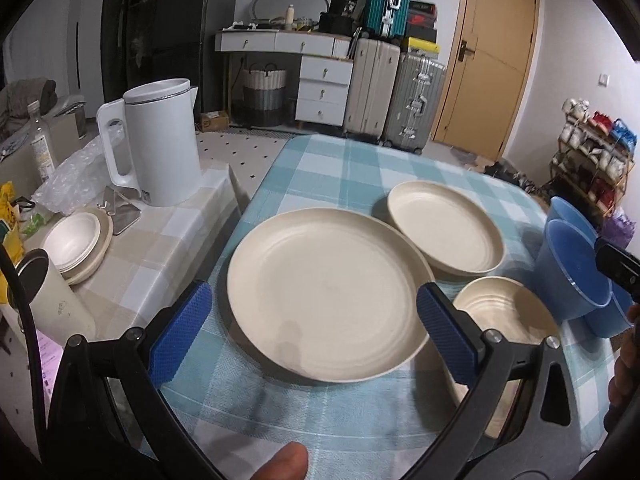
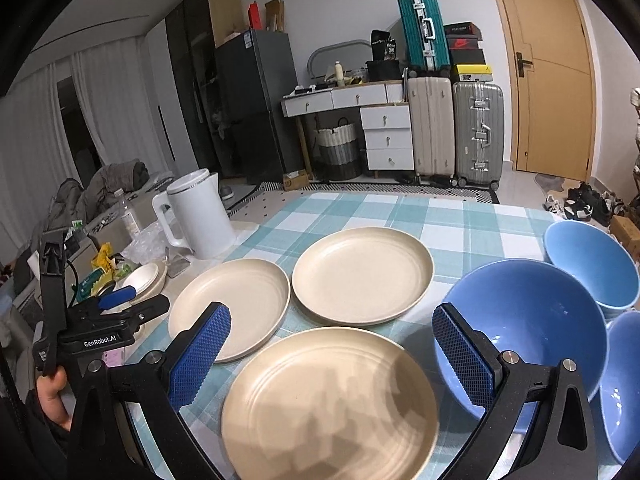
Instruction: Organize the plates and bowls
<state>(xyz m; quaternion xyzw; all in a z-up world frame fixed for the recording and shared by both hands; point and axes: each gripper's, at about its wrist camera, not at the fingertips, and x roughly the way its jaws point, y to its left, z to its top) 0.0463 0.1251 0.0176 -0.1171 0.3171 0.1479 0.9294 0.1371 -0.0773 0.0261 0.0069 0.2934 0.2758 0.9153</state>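
Three cream plates are laid flat on the worktop (image 2: pixel 460 216), which is covered by a teal-and-white checked cloth. In the left wrist view, the left hand-held gripper (image 1: pixel 310 320) is held with its blue-padded jaws spread wide on either side of the left plate (image 1: pixel 328 300), and nothing is gripped between them; whether the pads touch the rim cannot be told. Beyond it the far plate (image 1: pixel 446 228) is seen, and to its right the near plate (image 1: pixel 506 312), partly hidden behind the right jaw. In the right wrist view, the right hand-held gripper (image 2: pixel 332 348) is likewise released, its jaws wide apart above the near plate's far edge, with nothing clasped. Just to the right of that plate a large blue bowl (image 2: pixel 532 320) is set, with a second blue bowl (image 2: pixel 592 264) behind it and a third blue bowl (image 2: pixel 624 384) at the right edge. On a lower side table (image 1: pixel 160 240) with a beige checked cover, a white kettle (image 1: pixel 160 140) is stood, and a small stack of cream bowls (image 1: pixel 78 244) is placed near it.
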